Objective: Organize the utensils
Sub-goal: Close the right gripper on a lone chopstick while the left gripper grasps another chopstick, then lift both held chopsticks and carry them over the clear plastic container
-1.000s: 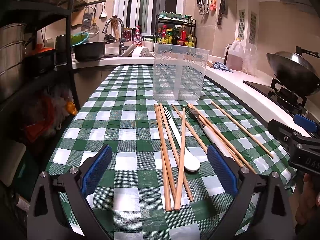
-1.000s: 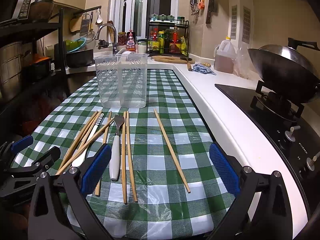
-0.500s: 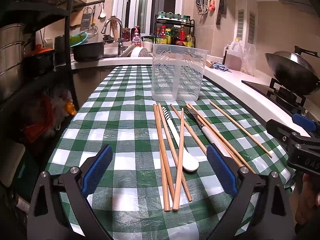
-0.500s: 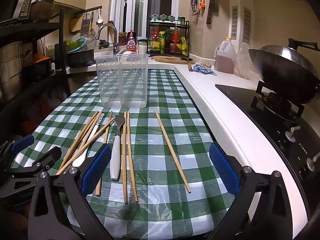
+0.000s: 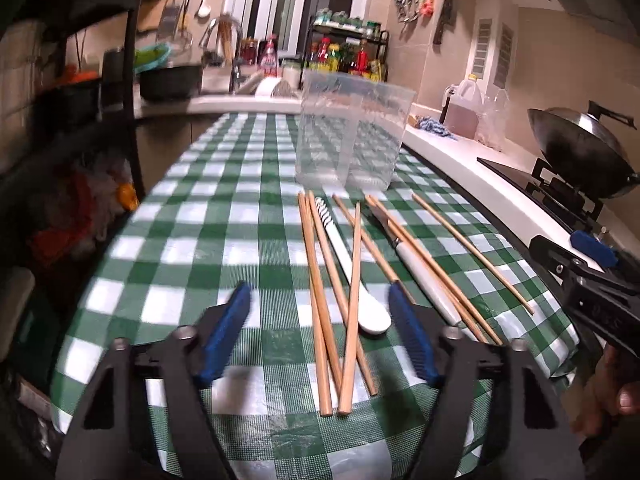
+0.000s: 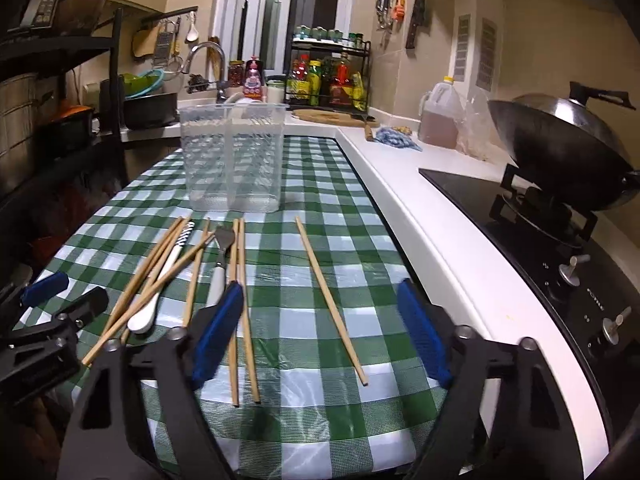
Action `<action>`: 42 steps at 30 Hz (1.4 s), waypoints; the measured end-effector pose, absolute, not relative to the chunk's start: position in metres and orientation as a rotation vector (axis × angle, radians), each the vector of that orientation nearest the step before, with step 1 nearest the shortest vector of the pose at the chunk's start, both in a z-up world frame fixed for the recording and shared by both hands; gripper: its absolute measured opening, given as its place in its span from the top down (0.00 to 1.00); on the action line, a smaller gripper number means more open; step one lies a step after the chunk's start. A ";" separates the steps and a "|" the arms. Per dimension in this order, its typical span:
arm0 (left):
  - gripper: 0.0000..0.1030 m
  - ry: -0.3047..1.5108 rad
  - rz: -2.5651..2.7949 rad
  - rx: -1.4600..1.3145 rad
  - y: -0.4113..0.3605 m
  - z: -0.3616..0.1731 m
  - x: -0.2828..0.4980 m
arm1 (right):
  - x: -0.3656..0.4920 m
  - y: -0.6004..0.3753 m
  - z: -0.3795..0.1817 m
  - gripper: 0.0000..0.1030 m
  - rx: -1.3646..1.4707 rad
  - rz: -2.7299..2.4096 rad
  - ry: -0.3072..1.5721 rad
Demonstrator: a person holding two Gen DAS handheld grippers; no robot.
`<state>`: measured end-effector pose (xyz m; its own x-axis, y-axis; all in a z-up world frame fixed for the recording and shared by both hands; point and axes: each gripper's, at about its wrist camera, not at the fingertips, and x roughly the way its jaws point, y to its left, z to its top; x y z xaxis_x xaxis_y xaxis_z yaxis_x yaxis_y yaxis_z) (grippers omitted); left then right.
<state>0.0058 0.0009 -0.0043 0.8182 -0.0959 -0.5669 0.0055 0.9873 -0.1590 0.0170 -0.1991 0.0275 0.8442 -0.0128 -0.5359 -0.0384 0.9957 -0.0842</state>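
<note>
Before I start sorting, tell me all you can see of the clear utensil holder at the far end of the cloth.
The utensil holder is a tall, clear, ribbed plastic tub with rounded corners. A central wall splits it into two side-by-side compartments, both looking empty. It stands upright on the green checked tablecloth, just beyond the far tips of the chopsticks, touching none that I can see.

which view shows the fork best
Left wrist view: the fork lies unblocked, tines to handle, among chopsticks. In the right wrist view the fork is partly hidden behind that gripper's left finger.
</note>
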 end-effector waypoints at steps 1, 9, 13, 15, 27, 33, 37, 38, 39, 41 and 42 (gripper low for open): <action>0.52 0.631 -0.050 -0.162 0.003 -0.008 0.008 | 0.020 -0.201 0.025 0.43 -0.084 0.012 0.584; 0.77 0.721 -0.080 -0.209 0.006 -0.026 0.015 | 0.043 -0.218 -0.001 0.61 -0.025 0.004 0.763; 0.81 0.737 -0.109 -0.197 0.001 -0.028 0.015 | 0.048 -0.223 -0.012 0.61 -0.006 -0.014 0.815; 0.87 0.758 -0.121 -0.191 -0.002 -0.031 0.017 | 0.051 -0.227 -0.017 0.61 0.003 -0.027 0.838; 0.94 0.737 -0.073 -0.177 0.007 -0.026 0.015 | 0.055 -0.222 -0.024 0.95 0.083 0.113 0.886; 0.94 0.713 -0.029 -0.188 0.017 -0.023 0.014 | 0.050 -0.210 -0.023 0.92 0.075 0.161 0.884; 0.94 0.753 -0.016 -0.189 0.020 -0.031 0.017 | 0.052 -0.212 -0.027 0.89 0.070 0.144 0.904; 0.94 0.755 -0.015 -0.190 0.021 -0.032 0.017 | 0.052 -0.210 -0.027 0.89 0.061 0.141 0.903; 0.94 0.754 -0.008 -0.184 0.021 -0.033 0.016 | 0.051 -0.209 -0.027 0.89 0.052 0.138 0.902; 0.94 0.751 -0.004 -0.174 0.020 -0.033 0.016 | 0.052 -0.210 -0.028 0.89 0.042 0.135 0.902; 0.94 0.749 -0.001 -0.162 0.019 -0.033 0.015 | 0.052 -0.209 -0.028 0.89 0.036 0.134 0.901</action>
